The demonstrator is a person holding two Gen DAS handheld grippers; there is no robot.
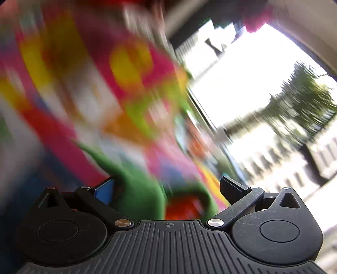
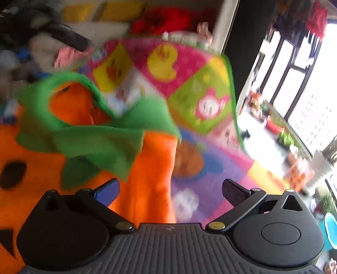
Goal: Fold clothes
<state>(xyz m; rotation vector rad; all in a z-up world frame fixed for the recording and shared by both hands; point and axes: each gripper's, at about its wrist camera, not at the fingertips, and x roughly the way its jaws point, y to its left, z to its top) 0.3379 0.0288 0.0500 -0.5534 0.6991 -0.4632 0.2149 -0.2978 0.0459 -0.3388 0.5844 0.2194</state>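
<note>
An orange pumpkin costume (image 2: 147, 179) with black face patches and a green leaf collar (image 2: 101, 139) lies on a colourful play mat (image 2: 189, 88). My right gripper (image 2: 170, 189) is open, its fingers on either side of an orange fold, apart from it. In the blurred left wrist view my left gripper (image 1: 168, 187) is open, with green collar cloth (image 1: 139, 189) and an orange patch (image 1: 183, 206) lying between the fingers; no grip shows.
A heap of other clothes (image 2: 42, 52) and a red item (image 2: 164, 19) lie beyond the mat. Large windows (image 2: 305, 84) and potted plants (image 2: 284, 137) stand to the right. The left wrist view is heavily motion-blurred.
</note>
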